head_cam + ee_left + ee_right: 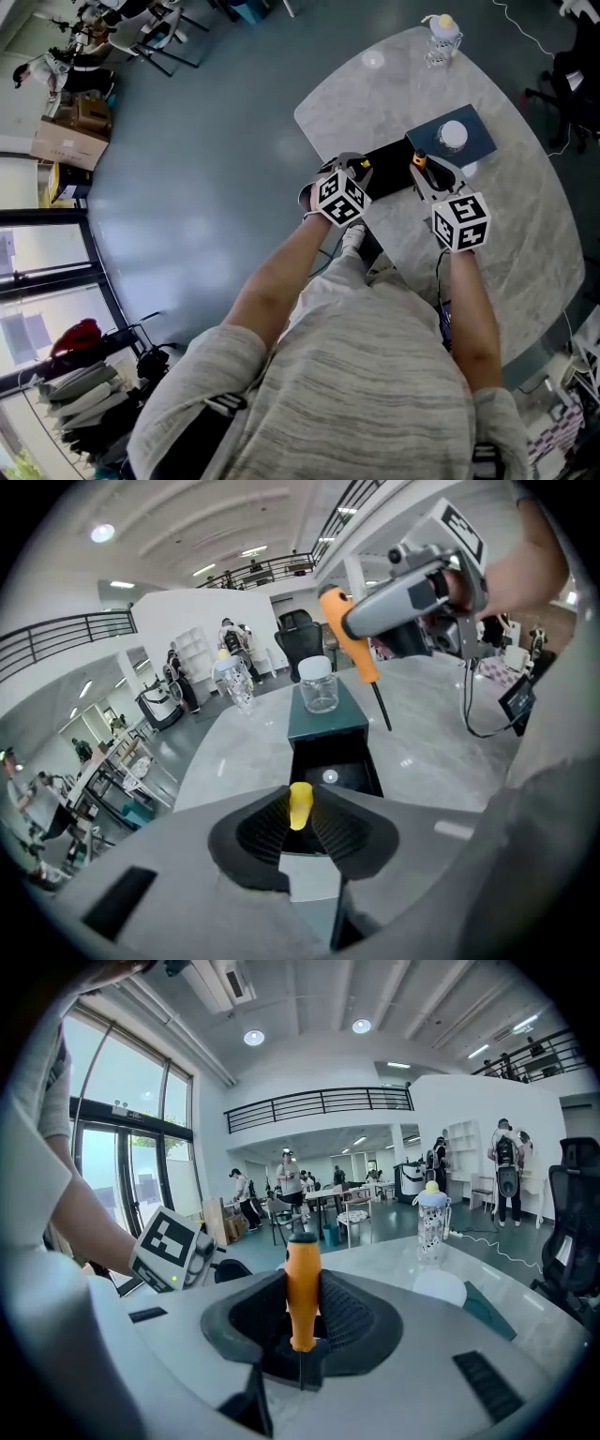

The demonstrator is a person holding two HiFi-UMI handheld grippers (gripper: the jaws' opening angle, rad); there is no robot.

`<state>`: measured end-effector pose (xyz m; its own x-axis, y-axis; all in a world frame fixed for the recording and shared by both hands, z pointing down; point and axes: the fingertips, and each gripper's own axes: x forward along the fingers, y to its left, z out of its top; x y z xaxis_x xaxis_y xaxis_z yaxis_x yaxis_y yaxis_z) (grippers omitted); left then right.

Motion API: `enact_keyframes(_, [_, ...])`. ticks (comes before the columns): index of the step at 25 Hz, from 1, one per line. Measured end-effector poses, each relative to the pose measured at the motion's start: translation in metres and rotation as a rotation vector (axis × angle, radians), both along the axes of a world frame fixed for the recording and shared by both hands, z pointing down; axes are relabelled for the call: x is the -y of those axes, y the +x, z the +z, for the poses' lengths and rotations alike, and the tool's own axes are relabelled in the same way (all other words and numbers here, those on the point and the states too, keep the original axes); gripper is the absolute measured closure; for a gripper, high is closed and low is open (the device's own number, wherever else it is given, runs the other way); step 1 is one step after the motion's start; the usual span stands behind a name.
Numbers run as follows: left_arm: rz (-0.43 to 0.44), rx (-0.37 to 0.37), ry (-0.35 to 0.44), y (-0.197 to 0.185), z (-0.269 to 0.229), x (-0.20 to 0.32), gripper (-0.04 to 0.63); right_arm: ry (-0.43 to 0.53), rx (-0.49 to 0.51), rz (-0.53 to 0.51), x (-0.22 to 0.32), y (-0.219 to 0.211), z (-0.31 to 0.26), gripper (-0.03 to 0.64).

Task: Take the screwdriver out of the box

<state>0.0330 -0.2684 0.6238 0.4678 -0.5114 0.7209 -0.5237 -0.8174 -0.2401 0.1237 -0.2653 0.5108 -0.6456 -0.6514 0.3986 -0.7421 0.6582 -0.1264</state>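
Observation:
My right gripper [422,165] is shut on an orange-handled screwdriver [419,160], held in the air over the open black box [389,174]. In the right gripper view its handle [302,1279] stands upright between the pads, with the thin shaft pointing down. From the left gripper view the screwdriver [354,639] hangs above and beyond the box [349,757], whose interior looks nearly bare. My left gripper [300,810] sits at the box's near end, pads closed on a small yellow object [300,803]. In the head view the left gripper [360,170] is at the box's left end.
A dark teal lid [427,142] lies past the box with a clear white-capped jar [453,136] on it. A patterned bottle [442,37] stands at the marble table's far edge [319,103]. Chairs and people are farther off in the hall.

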Motion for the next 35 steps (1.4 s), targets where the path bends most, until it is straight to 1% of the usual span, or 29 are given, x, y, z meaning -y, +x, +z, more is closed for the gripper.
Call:
enact_keyframes(4, [-0.046, -0.054, -0.035, -0.008, -0.004, 0.008, 0.517, 0.003, 0.004, 0.010, 0.004, -0.001, -0.003, 0.511])
enact_keyframes(8, [-0.059, -0.080, -0.056, -0.011, -0.005, 0.012, 0.517, 0.002, 0.010, 0.019, 0.008, -0.002, -0.003, 0.511])
enact_keyframes(11, [-0.084, -0.121, -0.084, -0.016, -0.009, 0.014, 0.517, 0.002, 0.011, 0.025, 0.010, -0.004, -0.004, 0.511])
enact_keyframes(16, [-0.139, -0.251, -0.099, -0.021, -0.037, 0.025, 0.517, 0.007, 0.024, 0.042, 0.013, -0.008, -0.007, 0.511])
enact_keyframes(19, [-0.162, -0.349, -0.102, -0.019, -0.061, 0.029, 0.517, 0.012, 0.033, 0.056, 0.014, -0.007, -0.012, 0.511])
enact_keyframes(22, [-0.183, -0.446, -0.093, -0.016, -0.084, 0.034, 0.517, 0.021, 0.038, 0.071, 0.015, -0.004, -0.016, 0.511])
enact_keyframes(26, [-0.172, -0.538, -0.066, -0.010, -0.116, 0.039, 0.517, 0.035, 0.048, 0.092, 0.019, 0.002, -0.024, 0.511])
enact_keyframes(31, [-0.130, -0.602, -0.003, 0.000, -0.155, 0.043, 0.517, 0.059, 0.060, 0.115, 0.023, 0.009, -0.037, 0.511])
enact_keyframes(35, [-0.089, -0.646, 0.036, 0.006, -0.183, 0.036, 0.517, 0.087, 0.073, 0.131, 0.018, 0.014, -0.053, 0.511])
